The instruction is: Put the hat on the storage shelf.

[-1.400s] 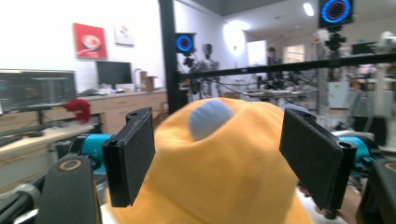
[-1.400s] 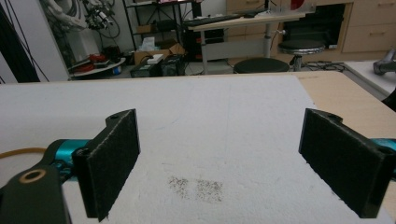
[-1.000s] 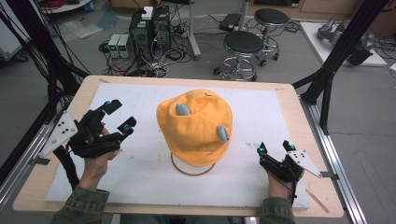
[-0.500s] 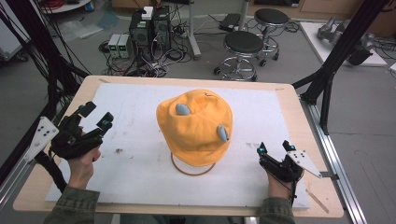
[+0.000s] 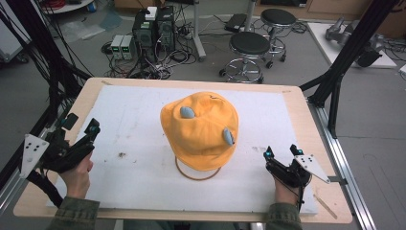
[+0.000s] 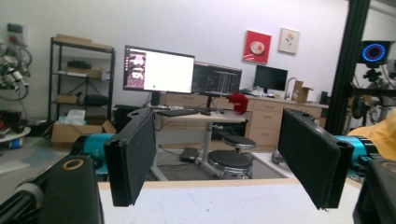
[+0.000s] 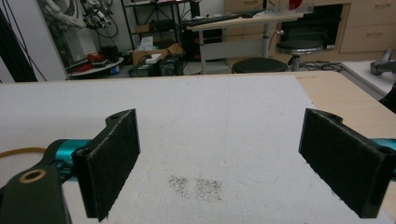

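Observation:
An orange fabric hat (image 5: 201,129) with two grey patches stands raised over a thin wire ring (image 5: 191,175) in the middle of the white board. My left gripper (image 5: 82,123) hangs open over the table's left edge, well apart from the hat. In the left gripper view its jaws (image 6: 219,158) stand wide with nothing between them, and a bit of the hat (image 6: 385,133) shows at the right. My right gripper (image 5: 281,151) rests open at the front right of the board. Its jaws (image 7: 219,158) frame bare board, with the ring (image 7: 18,151) at the far left.
A white foam board (image 5: 134,110) covers most of the wooden table (image 5: 306,115). Dark specks (image 7: 196,184) mark the board near the right gripper. Black frame posts (image 5: 335,72) stand at both sides, and two stools (image 5: 249,45) sit beyond the far edge.
My left gripper has drawn back to the left and toward the person, away from the hat, out to the table's left edge. The right gripper and the hat have stayed put.

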